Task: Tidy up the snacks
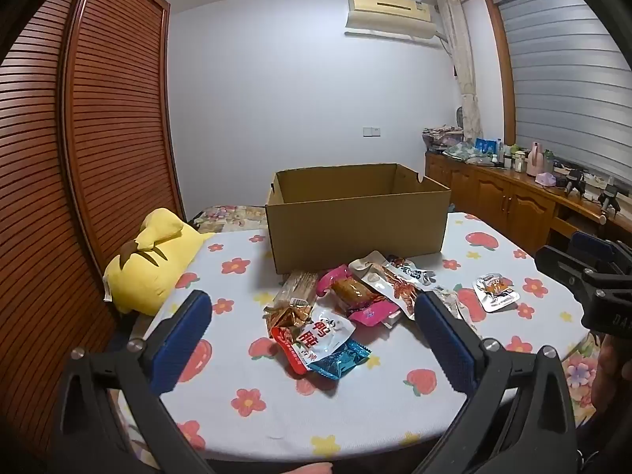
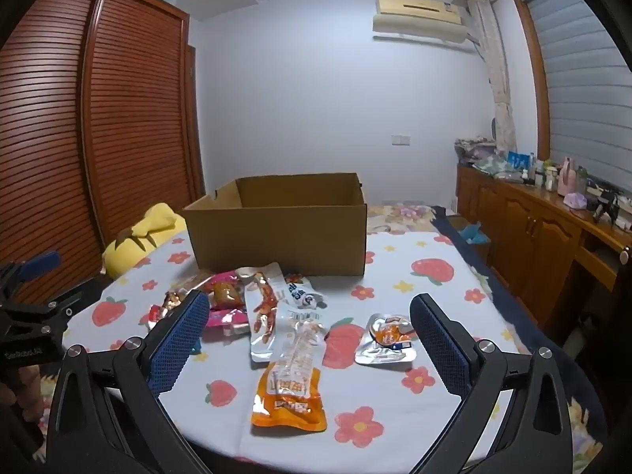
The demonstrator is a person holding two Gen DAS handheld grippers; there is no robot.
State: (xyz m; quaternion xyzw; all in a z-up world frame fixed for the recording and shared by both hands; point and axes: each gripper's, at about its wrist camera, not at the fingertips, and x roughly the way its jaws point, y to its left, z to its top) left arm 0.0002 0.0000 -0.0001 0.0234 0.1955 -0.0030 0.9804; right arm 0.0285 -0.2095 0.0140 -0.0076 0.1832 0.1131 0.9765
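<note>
An open cardboard box (image 1: 355, 225) stands at the far side of the flowered table; it also shows in the right wrist view (image 2: 276, 233). Several snack packets lie in front of it: a red-and-white pouch (image 1: 316, 335), a blue packet (image 1: 339, 361), a pink packet (image 1: 359, 300) and a small silver tray pack (image 1: 495, 291). The right wrist view shows an orange pouch (image 2: 290, 391), a clear chicken-foot pack (image 2: 262, 316) and the silver tray pack (image 2: 387, 339). My left gripper (image 1: 312, 328) is open above the pile. My right gripper (image 2: 308, 328) is open above the orange pouch.
A yellow plush pillow (image 1: 154, 260) lies at the table's left edge by a slatted wooden wardrobe (image 1: 98, 118). A wooden sideboard (image 2: 553, 237) with bottles stands along the right wall. The table cloth (image 2: 395, 414) ends near my grippers.
</note>
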